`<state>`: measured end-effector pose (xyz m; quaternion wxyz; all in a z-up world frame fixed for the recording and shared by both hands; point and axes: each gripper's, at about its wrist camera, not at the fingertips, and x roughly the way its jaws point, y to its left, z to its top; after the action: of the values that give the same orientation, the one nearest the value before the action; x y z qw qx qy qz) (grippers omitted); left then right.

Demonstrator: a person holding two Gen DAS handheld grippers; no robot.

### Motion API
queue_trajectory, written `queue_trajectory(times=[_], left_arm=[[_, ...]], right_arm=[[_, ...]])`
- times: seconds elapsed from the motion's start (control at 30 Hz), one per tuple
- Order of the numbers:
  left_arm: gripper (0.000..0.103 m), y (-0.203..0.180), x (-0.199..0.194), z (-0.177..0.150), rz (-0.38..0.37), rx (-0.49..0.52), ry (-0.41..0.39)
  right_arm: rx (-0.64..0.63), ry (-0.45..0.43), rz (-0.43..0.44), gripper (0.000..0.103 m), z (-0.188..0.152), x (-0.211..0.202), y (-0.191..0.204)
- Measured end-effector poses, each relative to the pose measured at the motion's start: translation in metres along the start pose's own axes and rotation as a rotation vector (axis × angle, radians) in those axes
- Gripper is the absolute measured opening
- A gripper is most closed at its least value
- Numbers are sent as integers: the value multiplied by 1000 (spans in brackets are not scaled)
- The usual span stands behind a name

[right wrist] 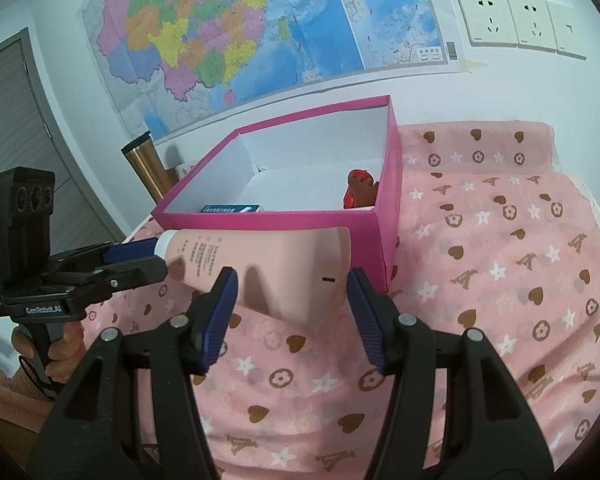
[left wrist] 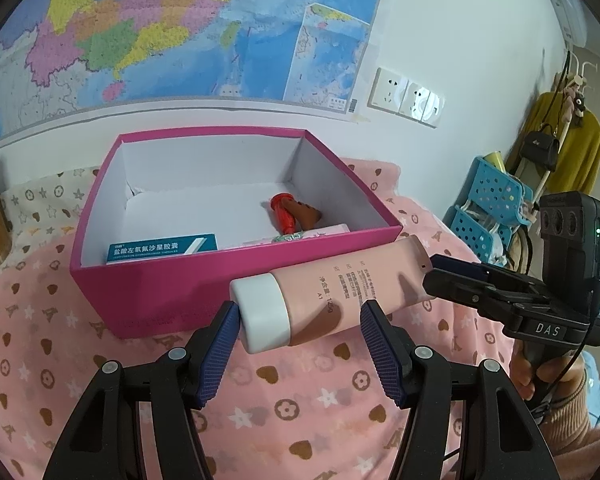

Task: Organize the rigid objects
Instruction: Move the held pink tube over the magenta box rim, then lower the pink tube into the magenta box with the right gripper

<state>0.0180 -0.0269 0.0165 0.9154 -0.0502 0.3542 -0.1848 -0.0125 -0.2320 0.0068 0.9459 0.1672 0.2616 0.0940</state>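
Right, your left claw [left wrist: 296, 322] is spread wide w/ the pink plastic tube with a white cap [left wrist: 332, 296] lying crosswise between its blue pads [left wrist: 220, 344]; the left pad looks to touch the cap, the right pad sits just beside the tube body, not pressed on it. Your right claw [right wrist: 288, 292] is just as wide open, framing the tube's flat crimped end [right wrist: 324, 276] w/o clamping it. In the left view the right claw's tips [left wrist: 436, 276] are at that crimped end; can't tell if they actually touch.

Both claws come in low, roughly level, from opposite ends of the tube. Your right hand [left wrist: 540, 372] wraps the handle below its claw; your left hand [right wrist: 60, 348] does the same.

The tube sits in front of the open magenta cardboard box [left wrist: 172, 300], against its near wall, over the pink patterned cloth [left wrist: 320, 420] on the table.

Left view only: a blue perforated plastic basket [left wrist: 488, 208] and a yellow garment [left wrist: 576, 152] at right, plus a pink-and-green flat packet [left wrist: 300, 236] in the box. Right view only: a copper-coloured metal tumbler [right wrist: 148, 164] behind the box. Both show the teal-and-white medicine carton [left wrist: 162, 248] and the red-and-brown toy figure [left wrist: 296, 212] inside.
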Motion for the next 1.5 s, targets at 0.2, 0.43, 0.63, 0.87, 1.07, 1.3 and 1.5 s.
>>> queue_trajectory(times=[0.2,0.43,0.63,0.87,1.07,1.3,1.5], left_arm=[[63,0,0,2,3,2,-7],[63,1,-1,5,7,3,-16],[63,1,-1,8,11,1,-25],[63,2,-1,11,11,-2,-30],[63,3,-1,14,8,-5,-39],[63,2,1,17,13,0,-41],[63,3,5,24,17,2,-43]], right_arm=[[-3,-2,0,59,1,1,1],[-5,-6,0,59,3,1,1],[-8,-12,-2,59,9,3,1],[-12,-17,-4,59,13,5,0],[-6,-24,3,59,16,4,-2],[-11,-30,-1,59,21,4,-2],[-10,-35,0,59,26,6,-5]])
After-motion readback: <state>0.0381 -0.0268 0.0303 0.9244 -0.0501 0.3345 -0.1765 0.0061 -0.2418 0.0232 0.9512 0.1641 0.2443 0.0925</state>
